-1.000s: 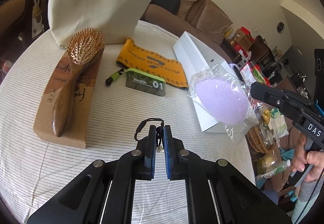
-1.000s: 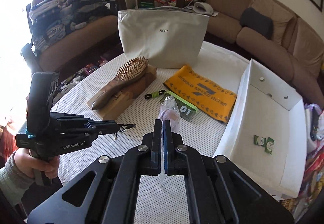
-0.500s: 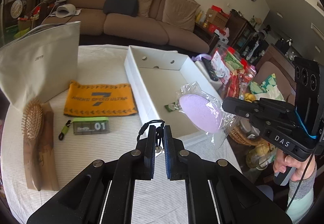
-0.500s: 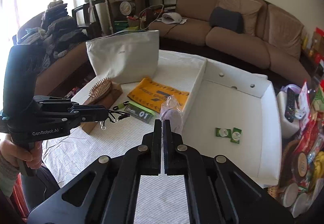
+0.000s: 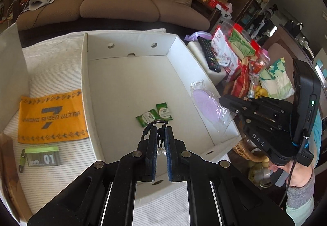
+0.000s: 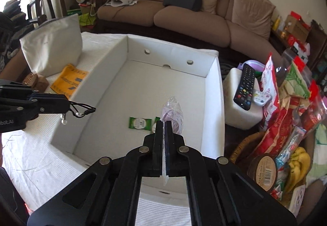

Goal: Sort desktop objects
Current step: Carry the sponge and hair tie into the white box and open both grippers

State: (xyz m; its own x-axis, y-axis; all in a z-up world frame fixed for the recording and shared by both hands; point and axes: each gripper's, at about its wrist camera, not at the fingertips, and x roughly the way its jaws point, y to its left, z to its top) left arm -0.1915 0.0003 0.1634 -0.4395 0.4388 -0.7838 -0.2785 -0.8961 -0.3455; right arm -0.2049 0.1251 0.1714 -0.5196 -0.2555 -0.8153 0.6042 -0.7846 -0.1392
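In the left wrist view my left gripper (image 5: 161,131) is shut on a black cord with clear beads (image 5: 155,124). It hangs over the near end of the white box (image 5: 84,83), just short of two green sachets (image 5: 155,114) on the box floor. My right gripper (image 6: 163,124) is shut on the clear bag edge of a purple sponge (image 6: 172,111), also above the box. From the left wrist view, the purple sponge (image 5: 206,103) hangs by the box's right wall, off the right gripper (image 5: 221,101). The left gripper (image 6: 68,106) with the cord (image 6: 83,111) is over the box's left wall.
Left of the box lie an orange cloth (image 5: 51,115), a green "01" case (image 5: 44,157) and a wooden hairbrush box (image 5: 8,164). A canvas pouch (image 6: 53,46) stands behind them. To the right are a remote (image 6: 245,87), snack bags (image 6: 286,103) and a basket (image 6: 243,150).
Both grippers have swung right, from over the striped tablecloth to above the white box, carrying the cord and the bagged sponge. The hairbrush and pouch have slid to the left edge.
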